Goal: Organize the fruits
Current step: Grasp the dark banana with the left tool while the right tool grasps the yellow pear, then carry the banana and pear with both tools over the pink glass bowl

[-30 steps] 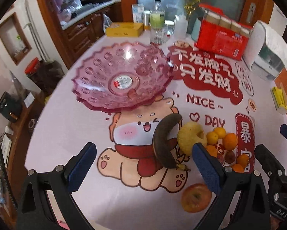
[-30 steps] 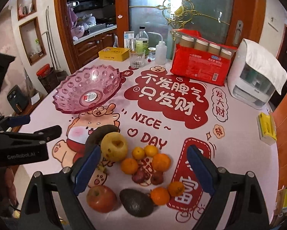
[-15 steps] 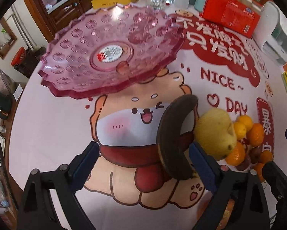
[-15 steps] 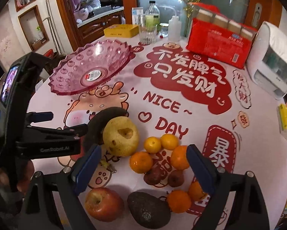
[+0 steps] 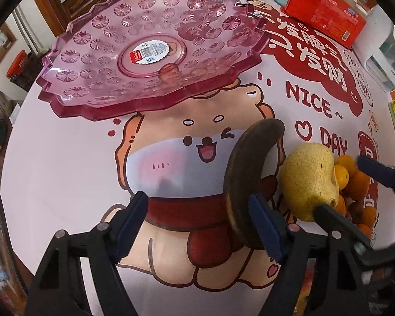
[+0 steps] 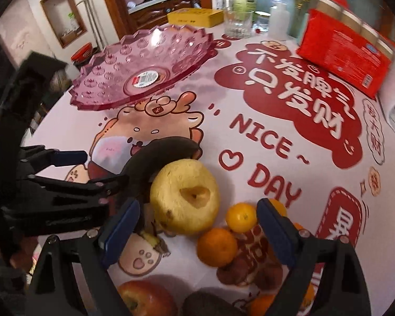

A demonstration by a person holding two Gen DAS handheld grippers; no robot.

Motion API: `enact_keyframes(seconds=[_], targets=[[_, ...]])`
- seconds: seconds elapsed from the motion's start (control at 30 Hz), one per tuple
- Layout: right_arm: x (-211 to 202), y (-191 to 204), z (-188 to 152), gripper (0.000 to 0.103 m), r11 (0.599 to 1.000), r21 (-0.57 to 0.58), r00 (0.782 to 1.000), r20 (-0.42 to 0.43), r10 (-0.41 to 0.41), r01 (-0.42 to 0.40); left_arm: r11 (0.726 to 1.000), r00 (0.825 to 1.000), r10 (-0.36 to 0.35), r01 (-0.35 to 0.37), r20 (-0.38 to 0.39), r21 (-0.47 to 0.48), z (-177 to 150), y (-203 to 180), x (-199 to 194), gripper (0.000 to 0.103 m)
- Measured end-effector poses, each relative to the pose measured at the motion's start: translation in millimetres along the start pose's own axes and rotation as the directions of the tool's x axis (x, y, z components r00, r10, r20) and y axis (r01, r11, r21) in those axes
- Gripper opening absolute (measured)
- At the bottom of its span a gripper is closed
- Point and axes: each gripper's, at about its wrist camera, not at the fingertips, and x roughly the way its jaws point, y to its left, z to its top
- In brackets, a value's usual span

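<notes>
A pink plastic fruit bowl point(image 5: 150, 52) stands empty at the far left of the table, also in the right wrist view point(image 6: 144, 65). A blackened banana point(image 5: 247, 179) lies curved beside a yellow pear point(image 5: 309, 181). My left gripper point(image 5: 197, 226) is open, its right finger against the banana's near end. In the right wrist view my right gripper point(image 6: 197, 231) is open around the pear point(image 6: 185, 194), with oranges point(image 6: 218, 239), an apple point(image 6: 144, 300) and an avocado point(image 6: 210, 305) close by. The left gripper point(image 6: 92, 168) shows there beside the banana point(image 6: 155, 155).
A red carton pack point(image 6: 347, 52), a glass point(image 6: 235, 22), bottles and a yellow box point(image 6: 194, 17) stand along the far edge. A white appliance point(image 5: 389, 60) sits at the right. A printed cloth point(image 5: 65, 171) covers the table.
Both grippers have moved forward and down toward the fruit. The left gripper's fingers have narrowed and now reach the banana; the right gripper now straddles the pear.
</notes>
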Motion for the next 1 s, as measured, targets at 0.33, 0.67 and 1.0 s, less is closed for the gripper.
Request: enact_keyframes(seconds=[0.33,0.67,1.0], targets=[[34.8,-11.8,8.1,0.077,0.980,0.012,0.974,-0.102,0.201,-0.201,0.999,1.000,-0.026,0.026,-0.008,-0.037,-2.3,10.0,0.2,0.077],[34.3,-12.7,9.6,0.069,0.989,-0.049,0.987,-0.097,0.131,-0.136,1.000,1.000,-0.009,0.009,-0.003,-0.028,-1.9,4.2,-0.5,0.078],[24.7,-26.5,9.9,0.069,1.000,-0.017,0.998,-0.057,0.019,-0.021,0.999,0.998,-0.037,0.038,-0.055,0.012,12.9,-24.2,18.4,0.056]])
